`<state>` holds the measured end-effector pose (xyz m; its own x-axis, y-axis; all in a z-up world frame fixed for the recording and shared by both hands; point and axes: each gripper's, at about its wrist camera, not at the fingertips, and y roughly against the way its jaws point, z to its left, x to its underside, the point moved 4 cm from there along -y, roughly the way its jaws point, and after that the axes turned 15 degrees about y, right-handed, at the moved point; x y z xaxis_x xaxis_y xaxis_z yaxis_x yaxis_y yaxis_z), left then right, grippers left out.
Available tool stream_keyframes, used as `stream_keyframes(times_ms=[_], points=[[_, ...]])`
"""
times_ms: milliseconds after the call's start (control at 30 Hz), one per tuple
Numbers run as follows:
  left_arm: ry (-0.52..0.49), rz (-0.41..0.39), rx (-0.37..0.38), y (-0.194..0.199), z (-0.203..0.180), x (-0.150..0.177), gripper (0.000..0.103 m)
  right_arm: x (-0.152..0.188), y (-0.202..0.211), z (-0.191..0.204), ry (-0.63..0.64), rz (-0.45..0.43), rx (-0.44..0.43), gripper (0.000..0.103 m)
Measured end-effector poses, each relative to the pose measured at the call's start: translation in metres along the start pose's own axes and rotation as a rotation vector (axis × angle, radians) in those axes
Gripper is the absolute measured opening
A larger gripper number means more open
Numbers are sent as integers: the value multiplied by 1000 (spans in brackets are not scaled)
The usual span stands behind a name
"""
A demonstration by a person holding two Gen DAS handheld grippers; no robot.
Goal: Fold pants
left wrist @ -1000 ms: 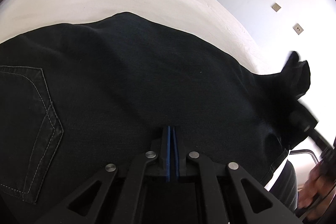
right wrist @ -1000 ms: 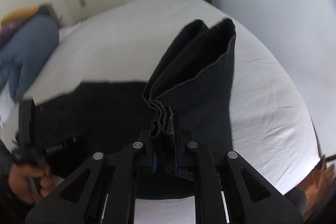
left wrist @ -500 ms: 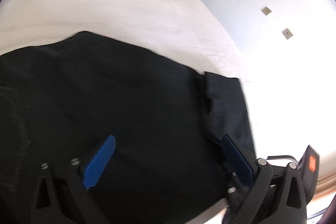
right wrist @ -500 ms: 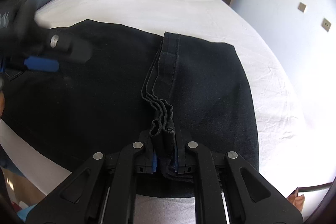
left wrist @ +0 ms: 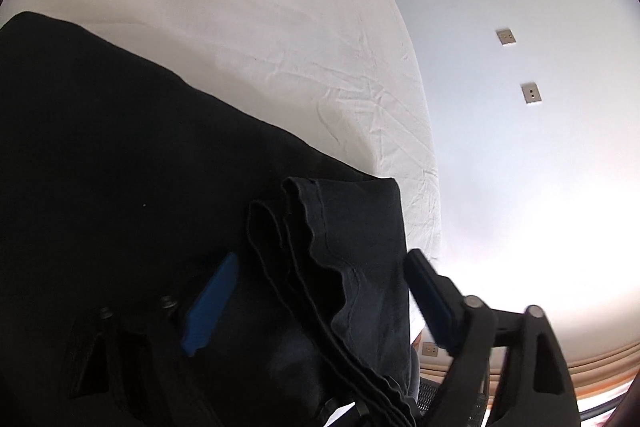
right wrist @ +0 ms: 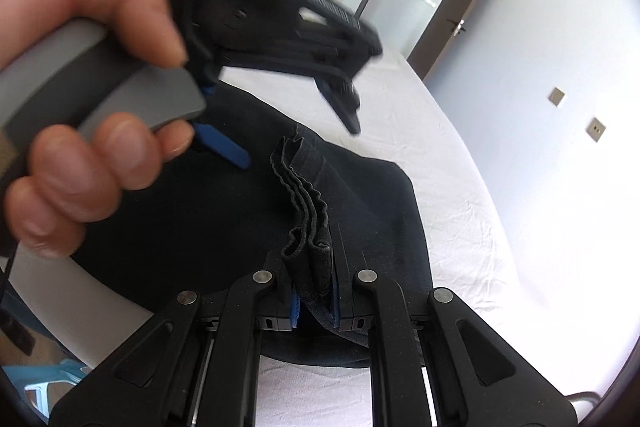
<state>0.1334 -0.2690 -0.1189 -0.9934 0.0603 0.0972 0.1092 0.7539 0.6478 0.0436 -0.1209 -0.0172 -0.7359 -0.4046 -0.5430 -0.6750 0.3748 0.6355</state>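
Now the black pants [right wrist: 224,227] lie folded on the white bed [right wrist: 460,187]. Right gripper [right wrist: 314,301] pinches their stacked hems [right wrist: 308,227]. Left gripper [left wrist: 320,303] hovers spread wide above that bunch.

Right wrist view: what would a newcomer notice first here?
A hand fills the upper left, holding the left hand-held gripper, open above the black pants. At bottom centre the right hand-held gripper is clamped on the stacked cuffs. Both lie on the white bed.
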Motion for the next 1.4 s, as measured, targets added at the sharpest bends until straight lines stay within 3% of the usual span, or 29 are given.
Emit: stream_keyframes(times_ms=[67, 100, 133, 400, 533, 800, 1033, 1267, 1400], points=[[-4, 23, -20, -8, -1, 0, 41, 10, 15, 1, 19, -7, 2, 10], [-13, 28, -36, -9, -1, -1, 20, 10, 17, 5, 28, -9, 0, 10], [-23, 30, -45, -9, -3, -2, 13, 14, 25, 19, 37, -11, -4, 10], [-184, 10, -127, 32, -4, -15, 11, -4, 52, 53, 145, -54, -55, 10], [-264, -8, -214, 54, 9, -29, 11, -26, 61, 85, 203, -87, -114, 10], [-306, -16, -353, 75, 53, -48, 11, -45, 58, 156, 273, -73, -265, 10], [-273, -28, -339, 81, 69, -56, 12, -35, 61, 188, 309, -48, -327, 10], [-282, -32, -343, 71, 74, -40, 12, -9, 62, 191, 340, -20, -340, 10], [-295, -42, -358, 74, 79, -43, 19, 2, 70, 195, 335, -28, -357, 13]])
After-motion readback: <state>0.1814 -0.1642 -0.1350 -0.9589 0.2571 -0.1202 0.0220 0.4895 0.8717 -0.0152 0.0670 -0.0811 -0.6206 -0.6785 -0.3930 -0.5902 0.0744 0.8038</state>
